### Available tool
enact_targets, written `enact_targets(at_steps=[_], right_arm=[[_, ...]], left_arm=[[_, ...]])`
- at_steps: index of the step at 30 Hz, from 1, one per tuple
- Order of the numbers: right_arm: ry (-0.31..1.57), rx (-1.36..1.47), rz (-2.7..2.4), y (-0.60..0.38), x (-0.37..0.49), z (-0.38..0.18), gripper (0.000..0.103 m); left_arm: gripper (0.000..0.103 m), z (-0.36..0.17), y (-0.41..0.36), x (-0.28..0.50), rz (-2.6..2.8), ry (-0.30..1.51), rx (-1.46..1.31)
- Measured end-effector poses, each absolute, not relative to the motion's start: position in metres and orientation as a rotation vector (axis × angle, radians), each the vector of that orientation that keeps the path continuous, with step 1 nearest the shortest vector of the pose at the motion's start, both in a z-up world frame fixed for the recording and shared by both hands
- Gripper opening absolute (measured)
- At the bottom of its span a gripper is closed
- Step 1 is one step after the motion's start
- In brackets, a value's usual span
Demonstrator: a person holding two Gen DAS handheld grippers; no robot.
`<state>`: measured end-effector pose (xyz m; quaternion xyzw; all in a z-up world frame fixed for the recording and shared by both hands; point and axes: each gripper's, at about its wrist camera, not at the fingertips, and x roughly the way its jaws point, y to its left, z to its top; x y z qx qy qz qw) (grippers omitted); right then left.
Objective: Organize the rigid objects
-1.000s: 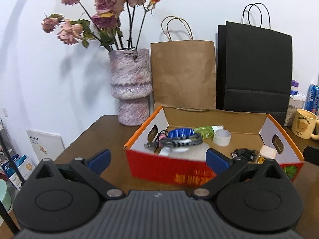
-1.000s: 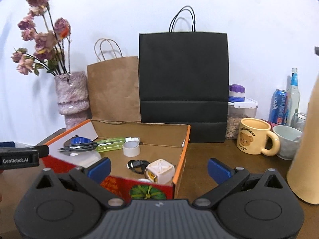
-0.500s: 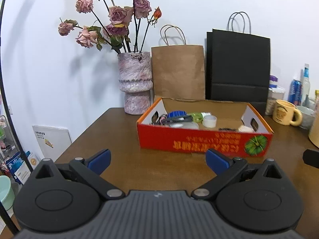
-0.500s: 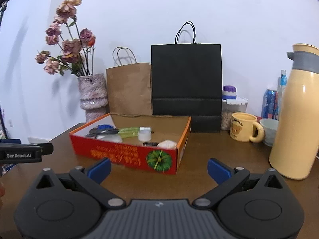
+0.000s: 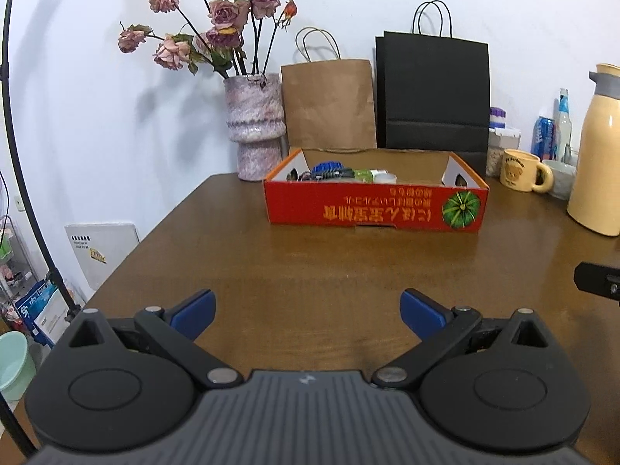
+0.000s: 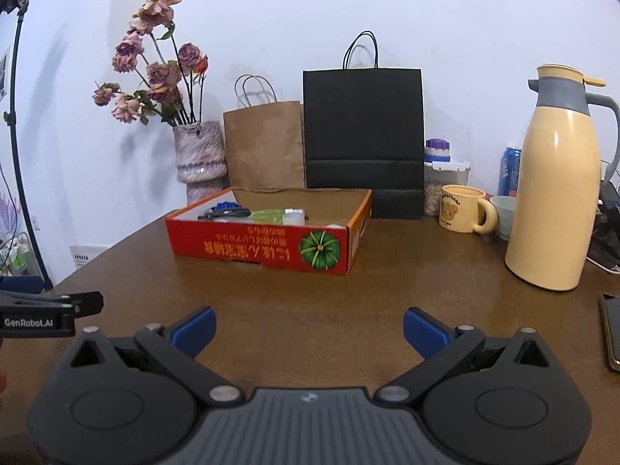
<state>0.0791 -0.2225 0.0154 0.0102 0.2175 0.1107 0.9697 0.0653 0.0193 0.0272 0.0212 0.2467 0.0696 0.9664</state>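
A red and orange cardboard box [image 5: 372, 209] [image 6: 255, 248] stands on the brown table [image 5: 310, 271] toward the back. Over its front wall I see a blue item [image 5: 327, 166], a green bottle [image 5: 364, 174] and a white tape roll [image 5: 385, 178]; the rest of its contents is hidden. My left gripper [image 5: 306, 312] is open and empty, well in front of the box above bare table. My right gripper [image 6: 308, 329] is open and empty too, just as far back. The left gripper's body [image 6: 50, 310] shows at the right wrist view's left edge.
Behind the box stand a vase of dried roses [image 5: 255, 124], a brown paper bag [image 5: 329, 104] and a black paper bag [image 5: 434, 97]. To the right are a bear mug [image 6: 465, 209], a bowl [image 6: 503, 211], a cream thermos jug [image 6: 558, 201], cans and a phone [image 6: 612, 333].
Both grippers have drawn back from the box toward the table's near side, so the box looks smaller and farther. Both stay open and empty.
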Motion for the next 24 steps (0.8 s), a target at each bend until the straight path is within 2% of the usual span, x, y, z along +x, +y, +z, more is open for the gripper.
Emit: enact_targets(at_steps=[24], right_arm=[[0.452, 0.012, 0.224, -0.22, 0.07, 0.015, 0.103]], left_arm=[[0.103, 0.022, 0.022, 0.053, 0.136, 0.518, 0.035]])
